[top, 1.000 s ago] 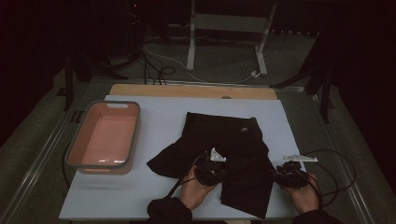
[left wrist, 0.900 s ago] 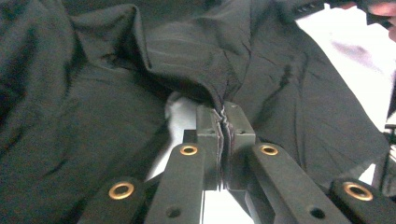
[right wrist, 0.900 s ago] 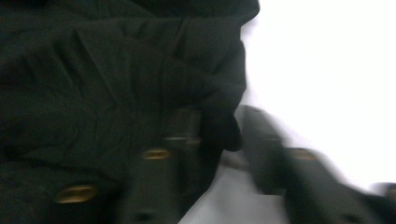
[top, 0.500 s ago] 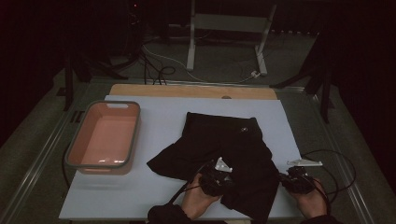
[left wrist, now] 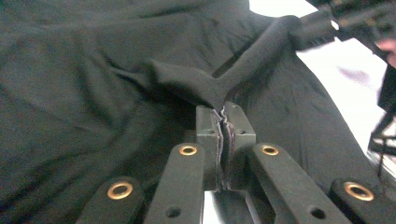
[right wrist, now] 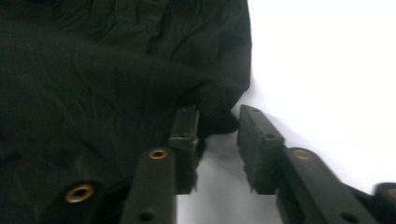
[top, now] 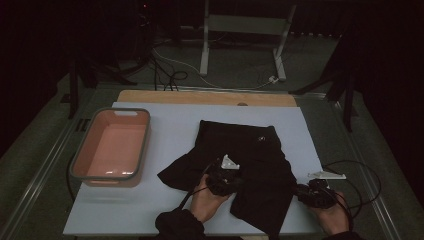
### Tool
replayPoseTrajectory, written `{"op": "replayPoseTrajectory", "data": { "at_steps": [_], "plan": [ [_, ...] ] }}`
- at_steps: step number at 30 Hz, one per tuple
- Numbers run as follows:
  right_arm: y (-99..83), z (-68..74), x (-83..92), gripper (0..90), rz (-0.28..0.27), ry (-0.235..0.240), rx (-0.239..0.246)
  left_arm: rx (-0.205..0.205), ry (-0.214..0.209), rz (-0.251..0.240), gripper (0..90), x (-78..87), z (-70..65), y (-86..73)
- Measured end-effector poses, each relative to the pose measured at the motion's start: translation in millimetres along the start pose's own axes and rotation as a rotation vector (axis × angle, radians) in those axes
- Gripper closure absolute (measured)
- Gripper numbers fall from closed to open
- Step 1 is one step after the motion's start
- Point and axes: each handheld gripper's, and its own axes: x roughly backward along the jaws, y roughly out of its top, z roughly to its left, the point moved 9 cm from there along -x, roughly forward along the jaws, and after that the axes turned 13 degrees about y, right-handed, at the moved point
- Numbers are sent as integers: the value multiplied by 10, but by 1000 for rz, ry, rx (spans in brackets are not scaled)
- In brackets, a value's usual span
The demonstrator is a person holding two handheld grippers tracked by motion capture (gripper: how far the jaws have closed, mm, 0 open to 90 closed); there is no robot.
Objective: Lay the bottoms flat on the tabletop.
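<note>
On the pale blue table mat point(top: 165, 210), right of the pink basin point(top: 112, 147), a black garment point(top: 250, 160) lies spread and rumpled; in the high view the left gripper point(top: 223, 176) sits on the garment's near-middle, the right gripper point(top: 311, 194) at its near right edge, well right of the basin. Left gripper view: jaws pressed together, pinching a raised ridge of black cloth point(left wrist: 219, 93) that pulls up into a taut peak; the fabric reads as soft, matte, thin knit, creasing easily. Right gripper view: the right gripper point(right wrist: 217, 140) has jaws standing apart, having just been opening, with a rounded hem corner point(right wrist: 217, 122) between them but not pressed. Judgement: the step looks like getting a second hold for folding or lifting. To do it well, slide the right jaws further over the hem before closing, take both layers if doubled, and keep the left pinch steady so the cloth does not drag. The basin is a rigid, smooth, round-cornered tub with a grey rim.
</note>
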Motion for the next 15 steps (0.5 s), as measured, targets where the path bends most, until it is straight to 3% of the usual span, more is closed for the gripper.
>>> {"op": "replayPoseTrajectory", "data": {
  "at_steps": [4,15],
  "plan": [
    [-2,58,-40,612,2,16,7,22,21,-1,870,-30,93,20],
    [13,238,-162,607,22,19,38,13,18,9,867,-66,78,-4]
  ]
}}
